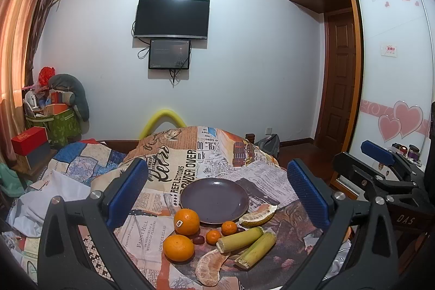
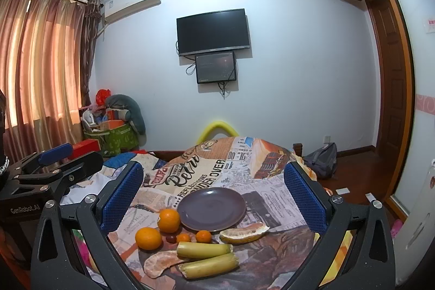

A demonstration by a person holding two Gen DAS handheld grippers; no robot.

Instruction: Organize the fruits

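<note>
An empty purple plate [image 1: 214,199] [image 2: 212,208] sits on a newspaper-print cloth. In front of it lie two oranges [image 1: 186,221] [image 2: 168,220], two small mandarins [image 1: 229,228] [image 2: 203,236], dark grapes [image 1: 198,239] [image 2: 170,238], two sugarcane pieces [image 1: 240,235] [image 2: 204,249] and two pomelo segments [image 1: 257,216] [image 2: 243,233]. My left gripper [image 1: 217,197] is open and empty, held above the fruit. My right gripper [image 2: 213,200] is open and empty too, beside the left one. Each shows at the other view's edge.
The cloth [image 1: 174,170] covers a raised surface on a bed. A quilt [image 1: 81,162] lies to the left. Boxes and bags [image 1: 54,121] stand in the far left corner. A backpack [image 2: 320,159] sits on the floor at right, near a wardrobe [image 1: 394,72].
</note>
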